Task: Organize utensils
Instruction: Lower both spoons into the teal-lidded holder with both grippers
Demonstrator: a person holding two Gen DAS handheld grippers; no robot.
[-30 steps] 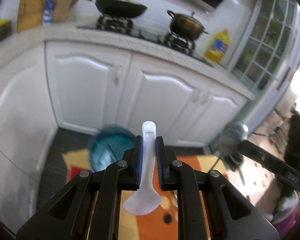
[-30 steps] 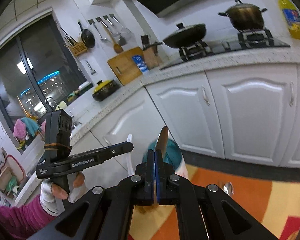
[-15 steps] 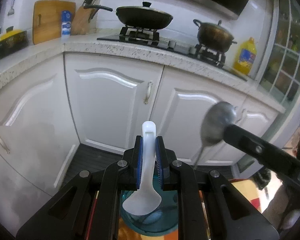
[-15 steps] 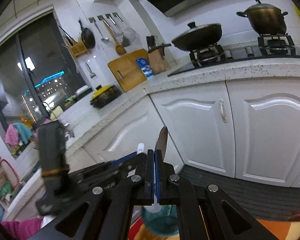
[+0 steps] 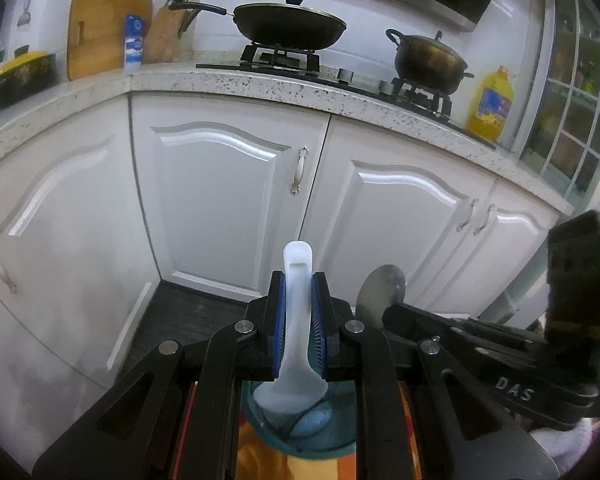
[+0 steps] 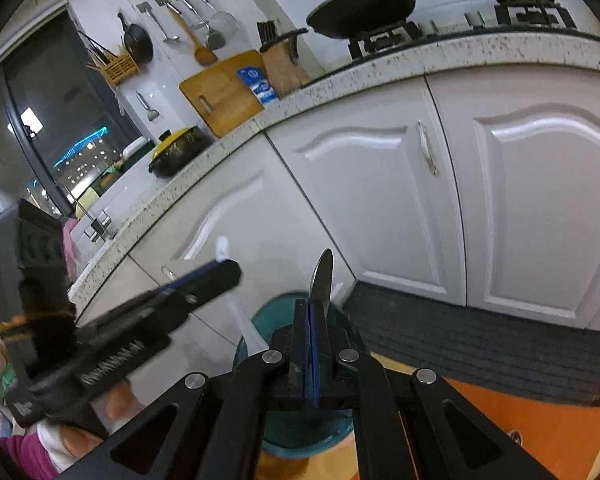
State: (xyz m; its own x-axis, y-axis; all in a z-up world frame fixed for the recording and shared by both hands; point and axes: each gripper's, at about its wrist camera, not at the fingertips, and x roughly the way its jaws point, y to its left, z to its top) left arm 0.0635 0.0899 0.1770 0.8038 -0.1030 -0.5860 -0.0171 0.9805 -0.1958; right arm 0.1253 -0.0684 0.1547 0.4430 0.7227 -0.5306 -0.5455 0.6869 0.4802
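My left gripper is shut on a white plastic spoon, handle end up and bowl hanging over a teal container on the floor mat. My right gripper is shut on a metal spoon, bowl pointing up, above the same teal container. In the left wrist view the right gripper comes in from the right with the metal spoon's bowl beside my left fingers. In the right wrist view the left gripper comes in from the left.
White cabinet doors stand close ahead under a speckled counter with a wok, a pot and a yellow oil bottle. An orange patterned mat lies below, a dark mat by the cabinets.
Both grippers have moved in over the teal container and closer together. The metal spoon now sits lower, right beside my left fingers. Both grips are unchanged.
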